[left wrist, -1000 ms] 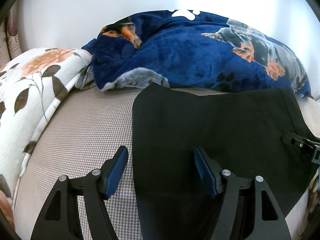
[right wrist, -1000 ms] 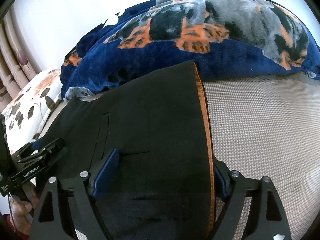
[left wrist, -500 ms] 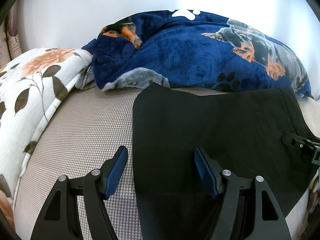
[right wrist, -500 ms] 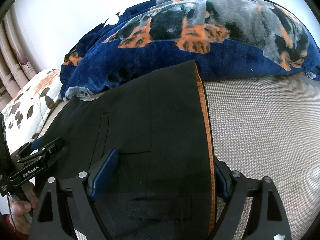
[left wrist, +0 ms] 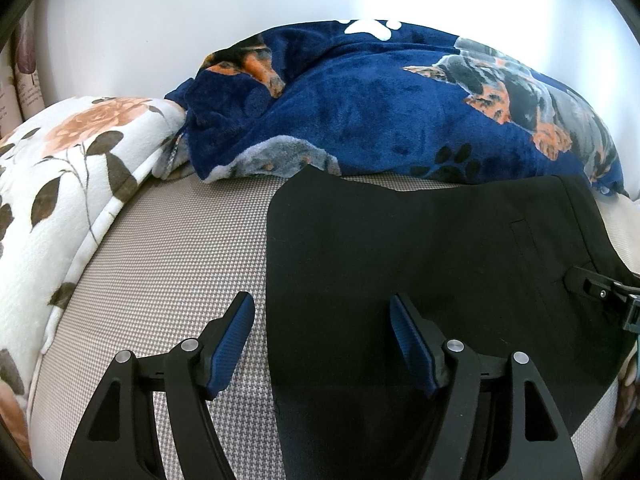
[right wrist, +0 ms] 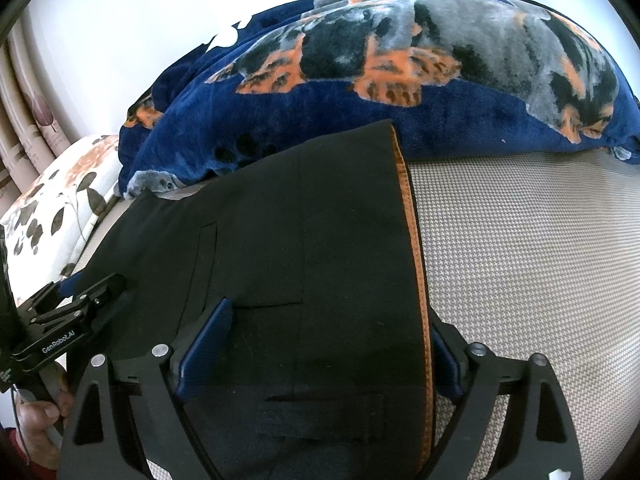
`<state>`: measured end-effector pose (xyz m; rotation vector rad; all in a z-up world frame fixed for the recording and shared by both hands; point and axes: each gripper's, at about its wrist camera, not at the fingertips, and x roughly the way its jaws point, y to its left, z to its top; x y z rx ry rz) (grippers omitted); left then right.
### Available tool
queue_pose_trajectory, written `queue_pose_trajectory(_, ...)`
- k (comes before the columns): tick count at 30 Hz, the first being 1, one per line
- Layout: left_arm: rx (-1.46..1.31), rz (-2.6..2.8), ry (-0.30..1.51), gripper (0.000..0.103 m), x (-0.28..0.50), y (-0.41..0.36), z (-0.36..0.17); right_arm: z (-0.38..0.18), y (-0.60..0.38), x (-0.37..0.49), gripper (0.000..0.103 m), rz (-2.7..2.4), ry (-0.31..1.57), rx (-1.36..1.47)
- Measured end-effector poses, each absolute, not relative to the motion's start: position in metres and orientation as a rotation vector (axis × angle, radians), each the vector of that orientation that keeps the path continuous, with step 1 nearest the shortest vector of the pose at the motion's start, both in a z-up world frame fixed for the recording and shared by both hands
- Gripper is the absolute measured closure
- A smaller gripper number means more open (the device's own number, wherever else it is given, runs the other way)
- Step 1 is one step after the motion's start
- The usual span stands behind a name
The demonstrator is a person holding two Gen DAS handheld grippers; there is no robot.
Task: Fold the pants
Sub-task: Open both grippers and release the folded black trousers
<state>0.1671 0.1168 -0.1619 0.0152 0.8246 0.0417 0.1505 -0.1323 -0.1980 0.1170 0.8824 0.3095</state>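
Pants (left wrist: 420, 264) lie flat, folded. Left gripper (left wrist: 322, 340) is spread over one edge, right gripper (right wrist: 320, 344) spread over the orange-trimmed edge; nothing gripped. Closing on both edges judged next.

The left gripper (left wrist: 322, 342) is matte black, its two arms pierced with triangular cut-outs and fixed with round silver screws; its fingers (left wrist: 232, 344) carry ribbed, dark blue pads. The right gripper (right wrist: 320, 360) has the same black frame, silver screws and blue-padded fingers (right wrist: 204, 348). In the right wrist view, the left gripper's black body bears white lettering reading "GenRoboAI". The hand (right wrist: 38, 420) around its handle shows bare skin, a visible thumbnail, and a dark red sleeve at the wrist.
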Motion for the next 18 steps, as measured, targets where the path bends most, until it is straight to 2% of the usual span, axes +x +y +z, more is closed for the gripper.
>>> queue_pose_trajectory(18,0.019,0.047,0.825,0.028,0.1671,0.1156,-0.1616,-0.1967,-0.1301,0.1503,0.012,0.297,0.883,0.093)
